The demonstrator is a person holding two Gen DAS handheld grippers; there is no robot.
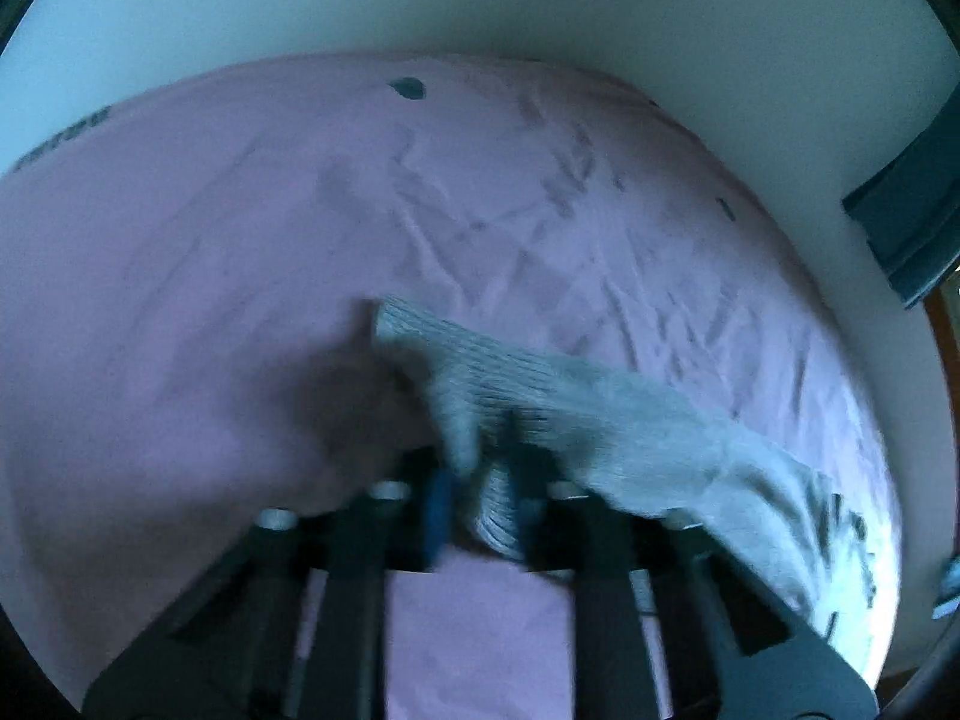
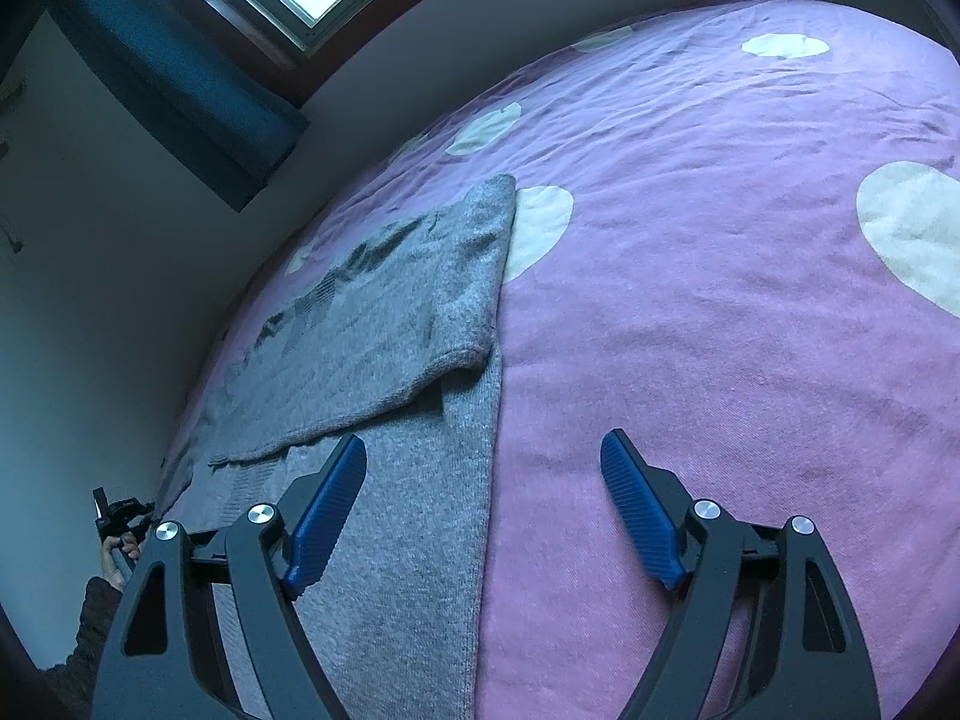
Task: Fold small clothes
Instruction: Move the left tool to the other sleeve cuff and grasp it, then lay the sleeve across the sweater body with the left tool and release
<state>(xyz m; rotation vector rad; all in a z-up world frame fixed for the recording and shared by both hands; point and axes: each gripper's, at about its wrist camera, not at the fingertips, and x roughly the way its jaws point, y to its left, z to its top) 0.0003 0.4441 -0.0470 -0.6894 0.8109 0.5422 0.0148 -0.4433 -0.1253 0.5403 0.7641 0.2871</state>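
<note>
On the pink spotted blanket [image 2: 690,300], my left gripper [image 1: 480,480] pinches the grey knitted sweater [image 1: 540,396]. My right gripper [image 2: 483,516] gapes wide, empty, the sweater's folded part at eleven o'clock.

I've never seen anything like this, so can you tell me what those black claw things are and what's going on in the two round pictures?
A person holds one grabbing tool in each hand, and each tool has a small camera looking along its two fingers. That makes the round pictures. The left-hand picture is blurry: the left gripper is pinched shut on a bit of the grey sweater. In the right-hand picture the right gripper is open and holds nothing. The same grey sweater lies on a purple blanket with white spots, with one part folded over. They are folding it.
</note>
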